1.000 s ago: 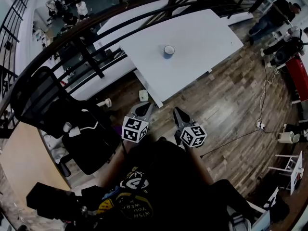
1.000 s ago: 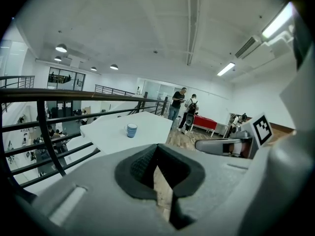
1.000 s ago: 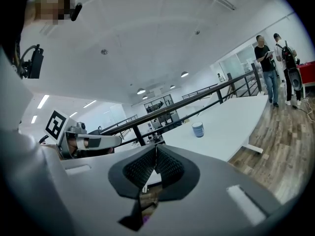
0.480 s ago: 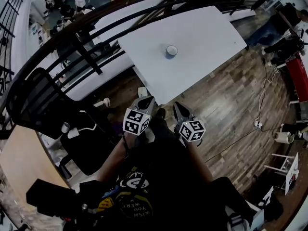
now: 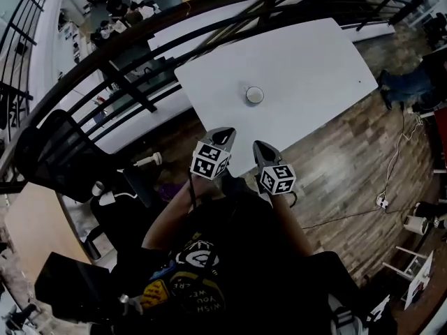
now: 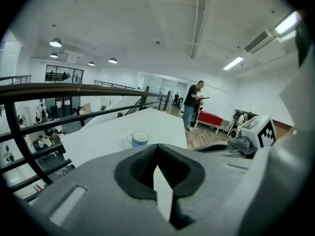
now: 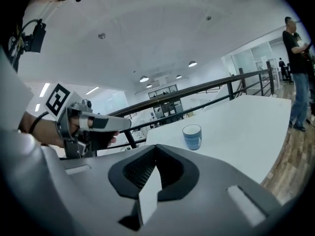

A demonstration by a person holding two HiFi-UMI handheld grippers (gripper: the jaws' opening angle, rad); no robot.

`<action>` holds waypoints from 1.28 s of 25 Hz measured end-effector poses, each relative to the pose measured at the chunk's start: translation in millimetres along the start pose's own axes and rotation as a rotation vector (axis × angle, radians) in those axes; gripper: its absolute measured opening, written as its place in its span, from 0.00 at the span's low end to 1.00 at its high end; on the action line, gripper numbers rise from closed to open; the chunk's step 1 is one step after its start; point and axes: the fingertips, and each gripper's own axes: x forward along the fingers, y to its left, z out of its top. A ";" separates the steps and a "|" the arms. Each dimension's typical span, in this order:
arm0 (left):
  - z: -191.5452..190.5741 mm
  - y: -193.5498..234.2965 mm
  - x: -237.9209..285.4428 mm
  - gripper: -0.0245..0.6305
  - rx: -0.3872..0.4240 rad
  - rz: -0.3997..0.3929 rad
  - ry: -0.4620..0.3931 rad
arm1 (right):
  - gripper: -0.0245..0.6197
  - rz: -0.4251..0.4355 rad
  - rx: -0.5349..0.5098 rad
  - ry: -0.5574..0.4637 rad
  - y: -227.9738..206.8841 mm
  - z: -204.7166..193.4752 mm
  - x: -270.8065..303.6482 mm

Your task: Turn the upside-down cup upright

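A blue striped cup (image 5: 255, 95) stands alone near the middle of the white table (image 5: 314, 61); from above its top face reads as a pale disc. It also shows ahead in the left gripper view as the cup (image 6: 139, 139) and in the right gripper view as the cup (image 7: 192, 136). My left gripper (image 5: 225, 132) and right gripper (image 5: 259, 145) hang side by side at the table's near edge, well short of the cup. Both are shut with nothing between the jaws, as the left gripper (image 6: 157, 146) and right gripper (image 7: 156, 147) show in their own views.
A black curved railing (image 5: 140, 54) runs behind and left of the table. A black office chair (image 5: 63, 159) stands at the left. Wooden floor (image 5: 349, 159) with a cable (image 5: 380, 201) lies to the right. A person (image 6: 191, 104) stands beyond the table's far end.
Both grippers have moved forward together to the table's near edge. The table and cup sit nearer in the head view.
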 end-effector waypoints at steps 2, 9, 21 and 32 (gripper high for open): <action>-1.5 12.6 23.6 0.04 -0.039 0.028 0.034 | 0.04 0.008 -0.019 0.046 -25.3 -9.7 24.8; -0.3 42.9 74.9 0.04 -0.065 0.108 0.052 | 0.26 0.009 -0.130 0.101 -107.0 -26.5 116.7; 22.4 101.7 100.1 0.04 -0.030 0.215 0.040 | 0.63 -0.010 -0.237 0.151 -154.0 -14.0 221.2; 8.0 105.8 137.4 0.27 -0.193 0.023 0.203 | 0.66 0.052 -0.337 0.175 -127.4 -9.3 222.1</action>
